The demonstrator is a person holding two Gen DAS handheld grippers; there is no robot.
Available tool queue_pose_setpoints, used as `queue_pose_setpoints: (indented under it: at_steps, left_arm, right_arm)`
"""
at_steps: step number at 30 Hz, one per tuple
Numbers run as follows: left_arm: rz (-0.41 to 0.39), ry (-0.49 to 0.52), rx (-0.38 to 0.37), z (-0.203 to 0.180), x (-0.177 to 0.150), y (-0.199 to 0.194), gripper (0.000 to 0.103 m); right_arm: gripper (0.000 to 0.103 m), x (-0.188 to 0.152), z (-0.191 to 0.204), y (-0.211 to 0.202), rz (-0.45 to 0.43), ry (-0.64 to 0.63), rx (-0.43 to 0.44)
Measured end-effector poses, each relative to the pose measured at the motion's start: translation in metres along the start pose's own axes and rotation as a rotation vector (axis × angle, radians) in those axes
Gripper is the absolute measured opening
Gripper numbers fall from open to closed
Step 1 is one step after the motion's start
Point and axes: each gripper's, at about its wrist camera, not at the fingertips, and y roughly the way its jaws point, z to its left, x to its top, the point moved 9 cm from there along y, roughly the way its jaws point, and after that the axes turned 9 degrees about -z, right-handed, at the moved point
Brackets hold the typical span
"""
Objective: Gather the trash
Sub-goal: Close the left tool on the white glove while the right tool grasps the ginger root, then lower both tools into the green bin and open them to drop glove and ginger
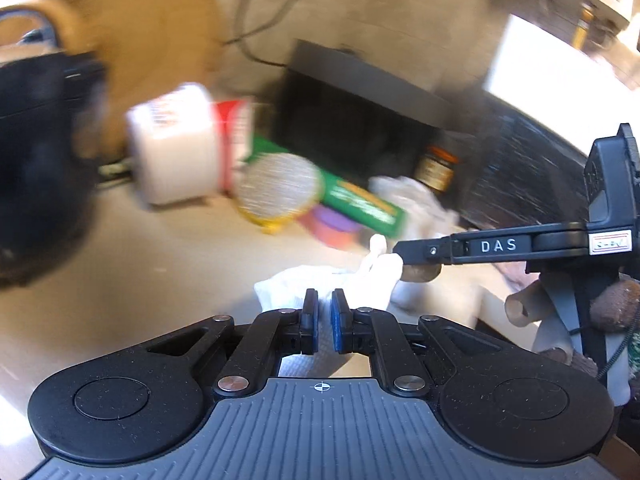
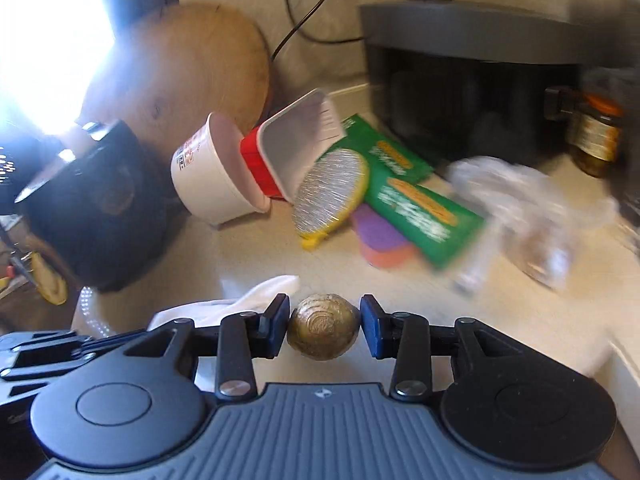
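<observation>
My right gripper [image 2: 324, 326] is shut on a small golden-brown crinkled ball [image 2: 322, 326], with a blue pad on each side of it. In the left wrist view the right gripper [image 1: 416, 258] reaches in from the right with the ball [image 1: 420, 273] under its tips. My left gripper [image 1: 325, 312] is shut, and a white crumpled tissue [image 1: 296, 284] sits in the narrow gap between its pads and spreads out beyond them. The tissue [image 2: 244, 300] also shows left of the right gripper. More trash lies on the pale counter [image 2: 248, 256]: a tipped white cup [image 2: 208, 176], a foil lid [image 2: 328, 192] and a green packet [image 2: 416, 204].
A red-and-white tray [image 2: 296, 140] leans on the cup. Purple and orange lids [image 2: 380, 240] lie under the packet, with crumpled clear plastic [image 2: 520, 208] to the right. A black appliance [image 2: 460, 80], a jar [image 2: 596, 136], a round wooden board [image 2: 188, 64] and a dark pot [image 2: 96, 204] stand around.
</observation>
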Motion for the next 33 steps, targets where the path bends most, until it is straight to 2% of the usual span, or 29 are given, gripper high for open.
queue_pose_setpoints:
  at_steps: [2,4,8,10,13,16,19,22,26,27,28,29,31,33]
  left_arm:
    - [0.001,0.023,0.016,-0.035,-0.014,-0.007,0.01]
    - [0.028,-0.012,0.034,-0.067,-0.033,-0.014,0.01]
    - [0.142,-0.012,0.046,-0.122,-0.093,-0.007,0.01]
    - [0.231,-0.042,0.069,-0.134,-0.134,0.009,0.01]
    - [0.354,-0.162,0.117,-0.138,-0.189,0.027,0.01]
    - [0.389,-0.238,0.153,-0.136,-0.209,0.034,0.01]
    - [0.41,-0.194,0.202,-0.135,-0.221,0.039,0.01]
    - [0.418,-0.197,0.227,-0.137,-0.228,0.042,0.01]
    - [0.474,-0.269,0.169,-0.14,-0.242,0.048,0.011]
    - [0.483,-0.291,0.167,-0.141,-0.246,0.05,0.014]
    - [0.489,-0.302,0.179,-0.142,-0.249,0.051,0.016]
    - [0.499,-0.299,0.197,-0.142,-0.252,0.05,0.016]
    - [0.532,-0.271,0.227,-0.143,-0.256,0.048,0.016]
    - [0.553,-0.25,0.232,-0.146,-0.256,0.047,0.016]
  right_arm:
    - [0.039,-0.013,-0.023,-0.033,-0.021,0.008,0.027]
    - [0.039,-0.03,-0.051,-0.062,-0.025,0.005,0.024]
    - [0.039,-0.077,-0.102,-0.097,-0.006,0.013,0.001]
    - [0.039,-0.113,-0.123,-0.099,0.056,0.037,-0.031]
    - [0.039,-0.172,-0.146,-0.095,0.201,0.05,-0.036]
    - [0.039,-0.213,-0.157,-0.091,0.299,0.049,-0.016]
    - [0.039,-0.243,-0.166,-0.077,0.4,0.059,-0.017]
    - [0.039,-0.256,-0.168,-0.071,0.417,0.026,-0.02]
    - [0.04,-0.261,-0.175,-0.072,0.422,0.039,-0.025]
    - [0.042,-0.261,-0.175,-0.072,0.426,0.043,-0.021]
    - [0.049,-0.263,-0.178,-0.076,0.425,0.039,-0.013]
    - [0.056,-0.261,-0.176,-0.079,0.416,0.029,-0.012]
    - [0.063,-0.257,-0.174,-0.083,0.393,0.005,-0.019]
    - [0.064,-0.255,-0.174,-0.087,0.385,-0.001,-0.023]
